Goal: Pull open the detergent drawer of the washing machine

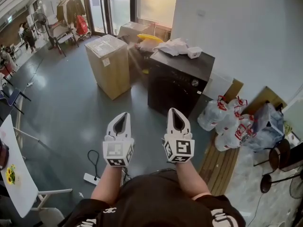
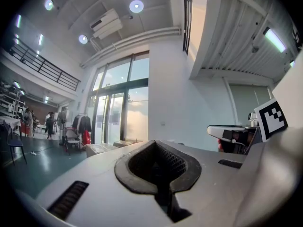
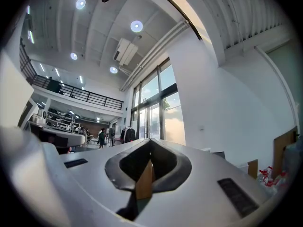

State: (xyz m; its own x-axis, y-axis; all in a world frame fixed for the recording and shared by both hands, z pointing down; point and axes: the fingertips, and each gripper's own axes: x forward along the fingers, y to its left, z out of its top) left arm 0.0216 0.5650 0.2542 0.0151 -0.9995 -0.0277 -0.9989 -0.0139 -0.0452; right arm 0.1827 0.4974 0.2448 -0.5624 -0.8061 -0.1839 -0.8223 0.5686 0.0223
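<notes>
Currently left gripper [image 1: 125, 114] and right gripper [image 1: 173, 110] both closed, empty, near side of black washing machine [image 1: 176, 86]. White label on cardboard box [image 1: 110, 67], left of it, too small to read

In the head view, looked steeply down from the person's head onto the left gripper [image 1: 124, 118] and right gripper [image 1: 175, 115] close below, with the washing machine [image 1: 177, 82] a bit farther ahead. In the gripper views, rode right on each gripper, very near its jaws, facing forward: level on the left, tipped a little up on the right. Shared the glass doors [image 2: 118, 103] and white wall [image 2: 175, 93], each with the other gripper at its edge.
</notes>
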